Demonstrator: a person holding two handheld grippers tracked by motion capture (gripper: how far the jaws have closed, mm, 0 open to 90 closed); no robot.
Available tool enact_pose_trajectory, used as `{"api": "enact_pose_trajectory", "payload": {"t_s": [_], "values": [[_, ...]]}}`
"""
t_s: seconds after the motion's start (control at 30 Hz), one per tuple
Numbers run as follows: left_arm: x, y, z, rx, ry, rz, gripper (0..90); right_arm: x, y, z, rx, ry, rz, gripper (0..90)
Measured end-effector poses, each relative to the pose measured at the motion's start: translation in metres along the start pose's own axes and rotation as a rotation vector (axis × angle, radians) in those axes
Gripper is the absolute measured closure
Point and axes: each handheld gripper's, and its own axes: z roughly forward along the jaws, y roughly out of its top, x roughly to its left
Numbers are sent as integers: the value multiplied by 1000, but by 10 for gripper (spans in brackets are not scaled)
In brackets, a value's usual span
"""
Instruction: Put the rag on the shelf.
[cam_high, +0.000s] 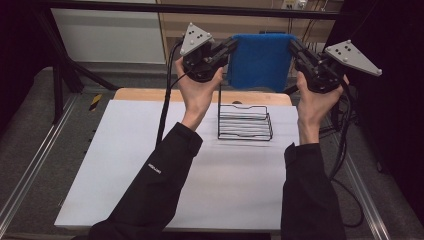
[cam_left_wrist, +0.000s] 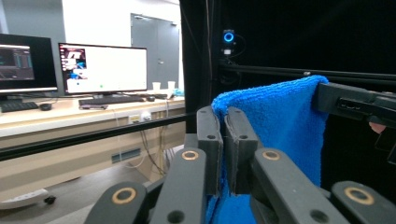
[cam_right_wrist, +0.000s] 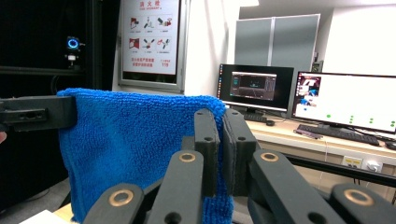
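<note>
Bright blue, plain terry towel (cam_high: 260, 60) between two black grippers with grey plates, black wire rack (cam_high: 245, 122) on white table sheet (cam_high: 150, 165), black sleeves (cam_high: 155, 195).

Wall poster (cam_right_wrist: 149, 39) with red Chinese characters and "119", small white sleeve logo (cam_high: 154, 170) too blurred to read

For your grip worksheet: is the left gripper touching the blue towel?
Touching. The left gripper view shows the left gripper shut on the blue towel's corner.
</note>
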Motion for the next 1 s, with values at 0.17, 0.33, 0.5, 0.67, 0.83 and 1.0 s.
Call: {"api": "enact_pose_trajectory", "payload": {"t_s": [0.17,0.33,0.5,0.67,0.83,1.0], "values": [[4,2,6,-6,7,-3,858,-6,-1,9,0,0,8,862],[10,3,13,-11,16,-32,858,-8,-2,18,7,-3,-4,862],[13,-1,21,-5,25,-26,858,-13,-4,27,19,-12,-9,861],[21,-6,28,-8,23,-39,858,-18,-7,35,31,-9,-12,862],[29,-15,33,8,30,-38,858,-21,-13,44,57,-5,-17,862],[33,-26,37,28,29,-32,858,-24,-23,49,71,3,-13,862]]}}
